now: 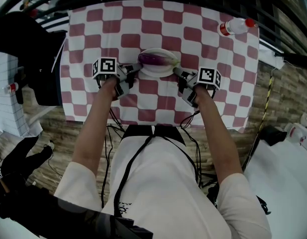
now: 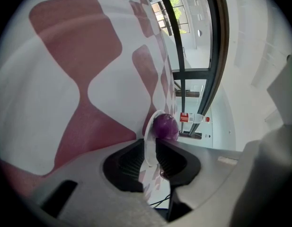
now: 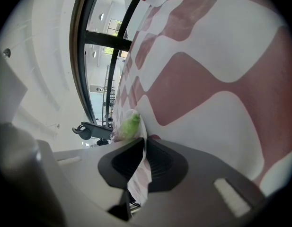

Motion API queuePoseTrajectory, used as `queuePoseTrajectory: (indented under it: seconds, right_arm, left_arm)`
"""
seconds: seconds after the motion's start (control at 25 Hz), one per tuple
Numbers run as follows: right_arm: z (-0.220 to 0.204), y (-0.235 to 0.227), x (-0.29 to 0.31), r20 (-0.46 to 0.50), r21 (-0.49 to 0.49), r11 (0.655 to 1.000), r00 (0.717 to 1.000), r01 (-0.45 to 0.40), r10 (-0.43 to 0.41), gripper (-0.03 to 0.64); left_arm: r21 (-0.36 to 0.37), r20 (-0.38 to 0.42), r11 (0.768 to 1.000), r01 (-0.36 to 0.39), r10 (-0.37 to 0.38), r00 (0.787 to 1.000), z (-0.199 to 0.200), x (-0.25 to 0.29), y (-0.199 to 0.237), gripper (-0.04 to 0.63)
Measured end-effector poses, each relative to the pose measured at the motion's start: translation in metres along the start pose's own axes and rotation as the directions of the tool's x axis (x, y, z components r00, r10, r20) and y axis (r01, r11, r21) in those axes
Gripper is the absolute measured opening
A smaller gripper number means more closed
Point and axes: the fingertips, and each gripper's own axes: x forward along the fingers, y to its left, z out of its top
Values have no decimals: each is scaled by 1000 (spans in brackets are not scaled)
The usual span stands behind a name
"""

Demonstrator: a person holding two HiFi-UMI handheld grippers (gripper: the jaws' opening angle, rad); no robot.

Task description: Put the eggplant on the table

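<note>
A purple eggplant (image 1: 155,59) with a green stem end lies on a white plate (image 1: 159,72) in the middle of the red-and-white checked table (image 1: 93,34). My left gripper (image 1: 138,68) is at the plate's left rim. In the left gripper view the rim (image 2: 149,143) stands between the jaws with small gaps on both sides, so that gripper (image 2: 148,153) is open, and the eggplant (image 2: 164,126) shows just beyond. My right gripper (image 1: 176,72) is at the plate's right rim. In the right gripper view this gripper (image 3: 145,151) is shut on the rim (image 3: 140,174), with the eggplant's green end (image 3: 131,124) behind.
A clear plastic bottle with a red cap and label (image 1: 236,26) lies at the table's far right corner; it also shows in the left gripper view (image 2: 190,118). A black railing runs behind the table. The near table edge is close to my body.
</note>
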Motion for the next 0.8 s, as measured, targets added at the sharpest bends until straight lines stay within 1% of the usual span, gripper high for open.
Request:
queuePoseTrajectory:
  seconds: [0.4, 0.64, 0.8]
  right_arm:
    - [0, -1, 1, 7, 2, 1000, 1000, 7, -7, 29]
    - [-1, 0, 1, 13, 0, 1000, 1000, 9, -9, 32]
    - [-2, 1, 1, 12, 13, 1000, 1000, -8, 8, 64]
  left_arm:
    - [18, -37, 1000, -13, 13, 999, -9, -7, 4, 118]
    - [11, -34, 1000, -9, 10, 999, -18, -13, 7, 118]
    - [5, -26, 1000, -3, 3, 1000, -24, -16, 8, 118]
